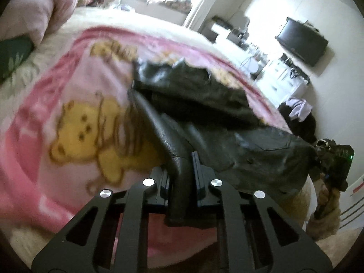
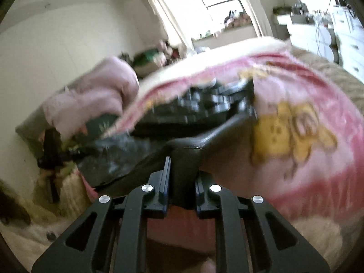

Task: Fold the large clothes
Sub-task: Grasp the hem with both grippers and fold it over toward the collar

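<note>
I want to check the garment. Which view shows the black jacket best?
The left wrist view: the black jacket spreads across the pink blanket, less blurred. The right wrist view shows it smeared, mostly one fold.

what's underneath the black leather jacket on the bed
A pink blanket with a yellow bear print lies under the black leather jacket. Whatever the jacket covers directly is hidden. Both grippers pinch its near edge.

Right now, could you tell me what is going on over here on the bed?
A person is folding a black leather jacket that lies on a pink bear-print blanket spread over the bed. The left gripper is shut on one edge of the jacket, and the right gripper is shut on another, so the near side hangs lifted between them. The far part rests on the blanket.
</note>
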